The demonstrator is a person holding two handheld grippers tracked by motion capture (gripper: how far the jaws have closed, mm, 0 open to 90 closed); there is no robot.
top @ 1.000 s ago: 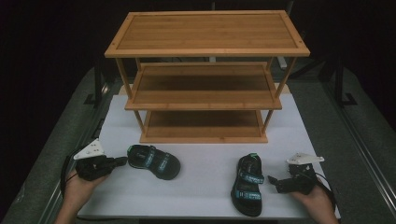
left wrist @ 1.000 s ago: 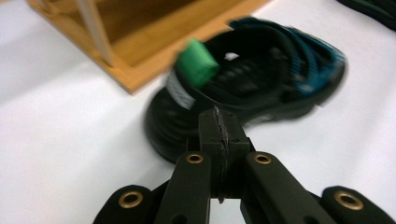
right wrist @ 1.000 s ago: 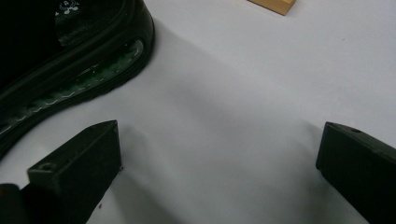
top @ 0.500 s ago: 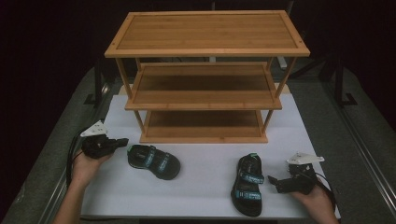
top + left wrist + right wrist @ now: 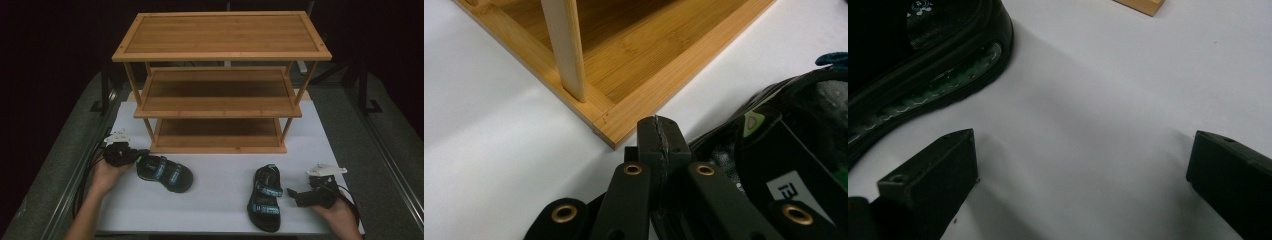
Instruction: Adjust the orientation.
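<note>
On the white counter (image 5: 220, 180) near the bamboo shelf rack (image 5: 220, 85), the left black-and-teal strapped sandal (image 5: 165, 172), light and floppy, wants a heel-strap grip; left tongs (image 5: 141, 154) pressed together, right tongs (image 5: 292, 195) spread.

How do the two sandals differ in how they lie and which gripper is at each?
The left sandal lies slantwise near the rack's front corner; the right sandal lies nearly lengthwise, closer to the table's near edge. The left gripper, shut, is at the left sandal's end; the right gripper, open, sits beside the right sandal. Both are black with teal trim.
</note>
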